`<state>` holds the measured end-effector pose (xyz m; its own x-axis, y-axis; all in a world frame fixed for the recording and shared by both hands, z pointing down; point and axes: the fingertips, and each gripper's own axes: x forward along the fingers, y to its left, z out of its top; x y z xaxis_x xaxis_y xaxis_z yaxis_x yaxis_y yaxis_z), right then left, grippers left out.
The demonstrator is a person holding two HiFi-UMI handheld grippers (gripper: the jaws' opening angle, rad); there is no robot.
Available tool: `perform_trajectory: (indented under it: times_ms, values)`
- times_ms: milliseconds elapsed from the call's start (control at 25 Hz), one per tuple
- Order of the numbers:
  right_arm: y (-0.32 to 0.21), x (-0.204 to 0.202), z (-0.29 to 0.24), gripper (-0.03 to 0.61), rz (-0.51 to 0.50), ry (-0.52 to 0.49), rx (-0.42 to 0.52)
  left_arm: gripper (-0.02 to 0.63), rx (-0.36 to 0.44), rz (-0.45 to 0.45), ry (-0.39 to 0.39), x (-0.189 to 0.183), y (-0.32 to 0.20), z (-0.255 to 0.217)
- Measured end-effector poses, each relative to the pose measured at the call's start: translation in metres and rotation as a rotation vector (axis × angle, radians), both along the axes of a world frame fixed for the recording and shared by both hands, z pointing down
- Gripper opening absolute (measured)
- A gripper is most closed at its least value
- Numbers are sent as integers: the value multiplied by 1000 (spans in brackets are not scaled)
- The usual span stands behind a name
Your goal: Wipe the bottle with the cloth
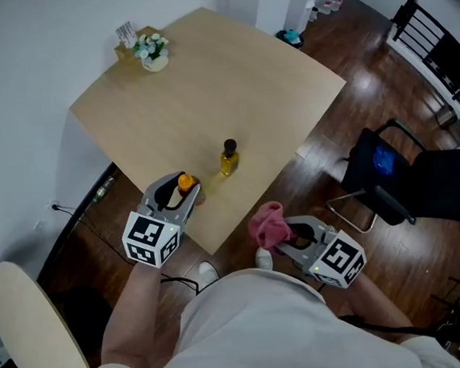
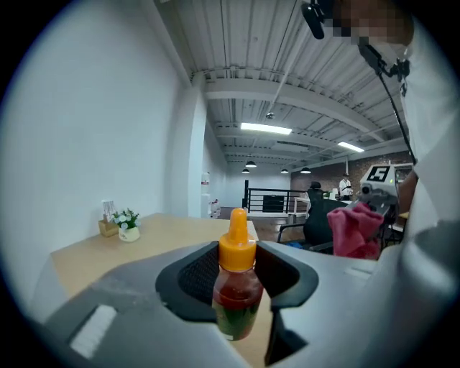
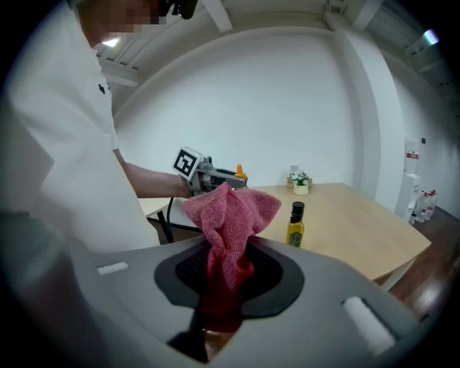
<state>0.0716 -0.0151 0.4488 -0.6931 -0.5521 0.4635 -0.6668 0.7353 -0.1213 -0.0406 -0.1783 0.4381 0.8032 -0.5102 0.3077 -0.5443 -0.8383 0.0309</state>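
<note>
Right gripper [image 3: 228,277] closest in, just off the near edge of the surface. Its fingers [image 3: 277,277] are clamped on a pink-red terry cloth [image 3: 230,215], which bunches up out of them in loose folds. In the head view the cloth [image 1: 268,226] sits just in front of the person's pale shirt [image 1: 251,323], over the dark wood floor [image 1: 345,38], not over the surface.

Left gripper [image 2: 237,284] sits at the near corner of the light wooden square surface [image 1: 227,74]. Its fingers [image 2: 188,277] are closed narrow on a small clear bottle with an orange nozzle cap and red-and-green contents [image 2: 236,287] — upright between them, cap sticking up above. Bottle and cloth are apart, not touching.

Further in on the surface stands a yellow oil bottle with a black cap [image 1: 228,158], upright and alone, near the left gripper [image 1: 184,190] but clear of it.

Far corner — a small white pot of pale flowers [image 1: 153,53] next to a small box holder; can't tell what's in it.

Off the surface: black chair [image 1: 407,178] on the right, round cream seat [image 1: 34,335] at lower left.
</note>
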Motion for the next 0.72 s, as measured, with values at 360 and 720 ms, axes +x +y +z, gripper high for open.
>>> perform_trajectory:
  times_ms: [360, 720]
  values:
    - [14, 55, -1, 89, 125, 44, -49, 159, -51, -104, -22, 9, -38, 101]
    - [19, 76, 1, 89, 151, 80, -86, 160, -29, -122, -38, 18, -50, 142]
